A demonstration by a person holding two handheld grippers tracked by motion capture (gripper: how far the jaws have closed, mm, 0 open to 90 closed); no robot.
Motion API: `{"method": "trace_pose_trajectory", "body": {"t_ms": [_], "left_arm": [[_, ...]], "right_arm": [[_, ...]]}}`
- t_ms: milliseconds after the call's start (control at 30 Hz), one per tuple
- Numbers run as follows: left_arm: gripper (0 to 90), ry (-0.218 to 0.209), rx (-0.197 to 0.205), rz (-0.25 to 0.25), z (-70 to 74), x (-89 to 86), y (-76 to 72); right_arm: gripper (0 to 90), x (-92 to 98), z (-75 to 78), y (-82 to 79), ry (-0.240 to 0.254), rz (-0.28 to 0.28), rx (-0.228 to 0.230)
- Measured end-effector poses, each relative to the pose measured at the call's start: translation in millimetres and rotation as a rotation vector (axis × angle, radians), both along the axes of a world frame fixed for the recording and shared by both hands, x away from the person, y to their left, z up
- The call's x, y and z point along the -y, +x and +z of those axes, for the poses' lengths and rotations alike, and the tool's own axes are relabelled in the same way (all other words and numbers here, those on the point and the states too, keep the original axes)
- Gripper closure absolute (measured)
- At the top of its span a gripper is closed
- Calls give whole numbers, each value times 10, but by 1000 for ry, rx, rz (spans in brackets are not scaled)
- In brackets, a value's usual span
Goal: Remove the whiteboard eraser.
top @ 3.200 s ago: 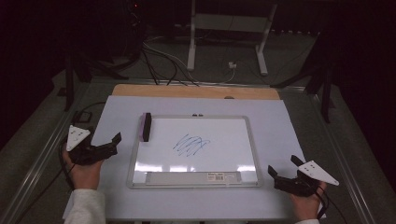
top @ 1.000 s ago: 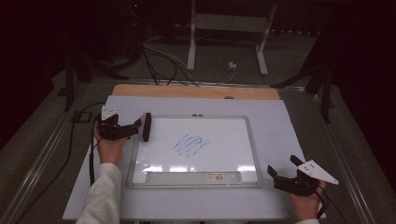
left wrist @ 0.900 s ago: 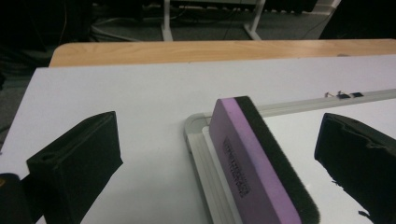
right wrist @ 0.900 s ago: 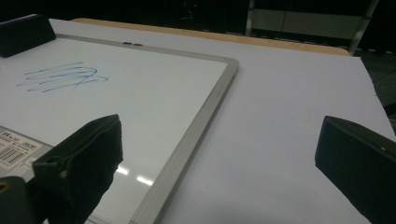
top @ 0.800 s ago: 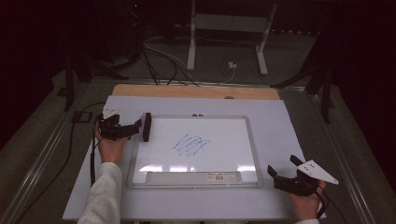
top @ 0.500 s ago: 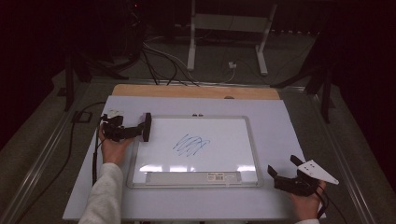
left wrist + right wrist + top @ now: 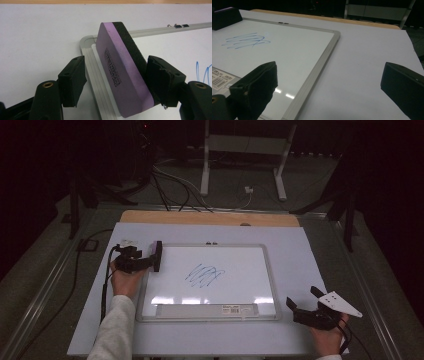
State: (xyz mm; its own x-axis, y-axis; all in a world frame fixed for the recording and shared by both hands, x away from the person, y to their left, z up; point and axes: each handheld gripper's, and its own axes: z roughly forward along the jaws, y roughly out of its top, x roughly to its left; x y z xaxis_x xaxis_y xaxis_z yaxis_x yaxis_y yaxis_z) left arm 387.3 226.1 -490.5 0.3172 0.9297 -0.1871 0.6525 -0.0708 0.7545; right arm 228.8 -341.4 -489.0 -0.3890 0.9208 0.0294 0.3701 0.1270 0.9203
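The whiteboard (image 7: 250,270) lies in the middle of the table (image 7: 300,245). The eraser (image 7: 157,256) stands at its far left corner; the scribble (image 7: 204,275) is on its centre.

Cut off at the bottom edge of the left gripper view: lower end of the purple eraser (image 7: 125,75). Too small to read: print on its face and on the whiteboard's label (image 7: 234,308). Cropped at the top-left corner of the right gripper view: the eraser's dark block.

Open whiteboard (image 7: 240,270) — eraser (image 7: 157,256) at corner
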Motion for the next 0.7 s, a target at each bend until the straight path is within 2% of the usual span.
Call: {"method": "trace_pose_trajectory", "body": {"t_ms": [333, 467, 700], "left_arm": [[287, -60, -27, -21, -76, 130, 38], [289, -58, -29, -24, -85, 154, 37], [297, -40, -69, -26, -155, 185, 59]], "right_arm": [[9, 5, 1, 0, 2, -1, 0], [9, 11, 1, 1, 4, -1, -2], [9, 8, 2, 1, 3, 0, -1]]}}
